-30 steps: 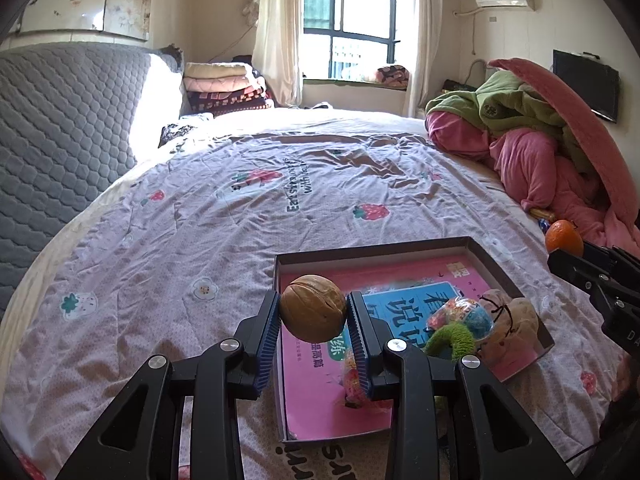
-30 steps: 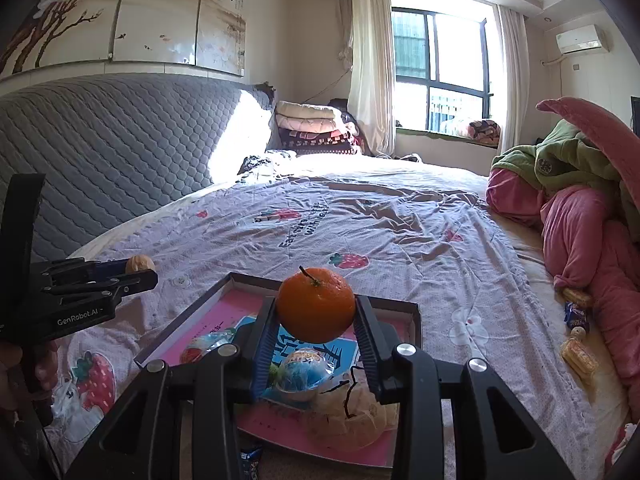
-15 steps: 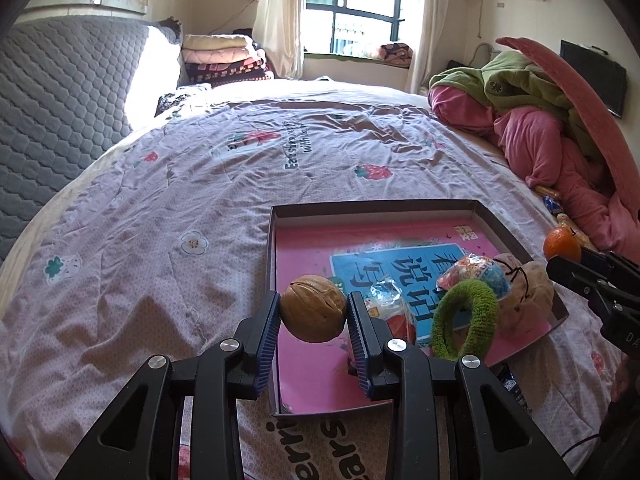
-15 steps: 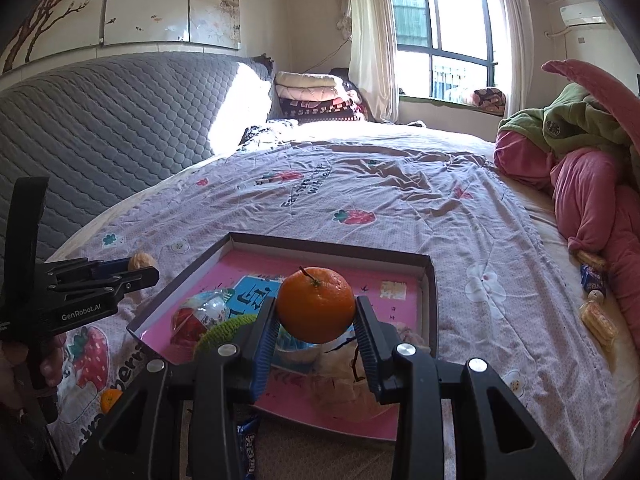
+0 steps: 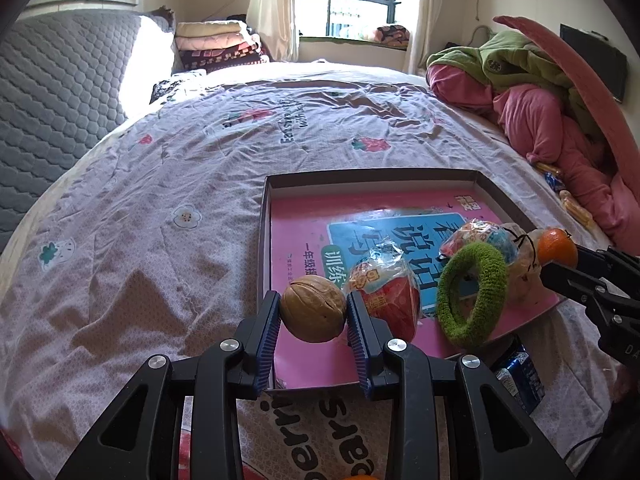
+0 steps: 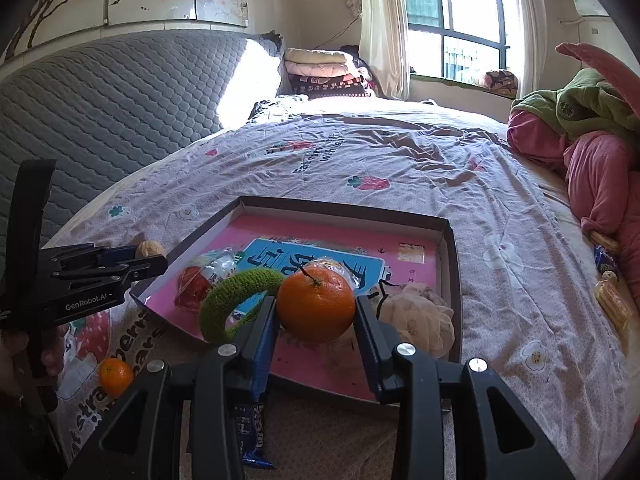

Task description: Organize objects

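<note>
My left gripper (image 5: 313, 310) is shut on a brown walnut (image 5: 313, 307), held over the near left corner of a shallow pink-lined box (image 5: 360, 178) on the bed. My right gripper (image 6: 316, 310) is shut on an orange tangerine (image 6: 316, 303), held over the box's (image 6: 450, 264) near edge. The box holds a green knitted ring (image 5: 472, 294), a red wrapped snack (image 5: 390, 292), a colourful wrapped ball (image 5: 478, 236) and a cream cloth flower (image 6: 418, 316). The right gripper with its tangerine (image 5: 557, 246) also shows in the left wrist view, and the left gripper with its walnut (image 6: 150, 249) in the right wrist view.
A second tangerine (image 6: 116, 376) and a blue snack packet (image 6: 252, 428) lie on the lilac sheet in front of the box. Snacks (image 6: 612, 304) lie by the pink and green quilts (image 5: 532, 92) on the right. A grey headboard (image 5: 48, 92) is on the left.
Both grippers have moved down and closer to the box, still holding the walnut and the tangerine. The box contents now show larger and nearer.
</note>
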Action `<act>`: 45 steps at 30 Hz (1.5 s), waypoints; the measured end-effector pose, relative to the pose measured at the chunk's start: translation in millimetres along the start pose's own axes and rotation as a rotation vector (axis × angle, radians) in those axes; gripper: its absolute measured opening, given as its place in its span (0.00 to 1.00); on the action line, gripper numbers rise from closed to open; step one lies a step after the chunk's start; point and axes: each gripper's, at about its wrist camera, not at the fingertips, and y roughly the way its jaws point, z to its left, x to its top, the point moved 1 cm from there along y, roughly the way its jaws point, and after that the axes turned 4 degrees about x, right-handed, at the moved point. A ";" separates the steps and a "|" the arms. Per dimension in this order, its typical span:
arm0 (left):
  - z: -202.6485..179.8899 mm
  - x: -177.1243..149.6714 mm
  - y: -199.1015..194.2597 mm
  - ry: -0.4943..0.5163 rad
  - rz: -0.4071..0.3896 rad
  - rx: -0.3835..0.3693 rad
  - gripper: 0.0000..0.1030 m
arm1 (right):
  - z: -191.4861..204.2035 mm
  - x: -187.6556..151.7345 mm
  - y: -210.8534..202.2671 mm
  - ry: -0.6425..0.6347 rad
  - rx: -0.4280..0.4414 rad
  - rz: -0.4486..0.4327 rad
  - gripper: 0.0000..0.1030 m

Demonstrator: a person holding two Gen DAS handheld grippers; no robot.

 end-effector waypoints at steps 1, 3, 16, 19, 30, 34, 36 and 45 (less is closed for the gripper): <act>-0.5 -0.4 1.0 0.002 0.004 -0.004 0.33 | 1.5 -0.4 1.1 -0.004 0.001 0.005 0.37; -2.0 -2.5 3.7 0.003 0.013 -0.005 0.33 | 4.1 -1.9 4.0 -0.010 0.004 0.018 0.37; -11.8 -10.8 14.3 0.028 0.045 -0.013 0.33 | 2.1 -13.9 22.6 0.008 0.023 0.090 0.37; -12.7 -10.8 15.1 0.031 0.045 -0.017 0.33 | -0.9 -15.8 25.5 0.023 0.025 0.098 0.37; -16.6 -12.4 18.6 0.038 0.051 -0.030 0.33 | -6.9 -18.0 35.0 0.059 0.028 0.121 0.38; -20.1 -11.9 19.3 0.057 0.043 -0.014 0.33 | -6.6 -16.9 39.0 0.056 0.027 0.128 0.37; -22.3 -11.2 20.4 0.064 0.044 -0.015 0.33 | -6.1 -16.7 41.4 0.053 0.025 0.133 0.38; -23.6 -9.9 25.7 0.063 0.047 -0.008 0.33 | -8.6 -14.3 49.5 0.067 0.024 0.152 0.38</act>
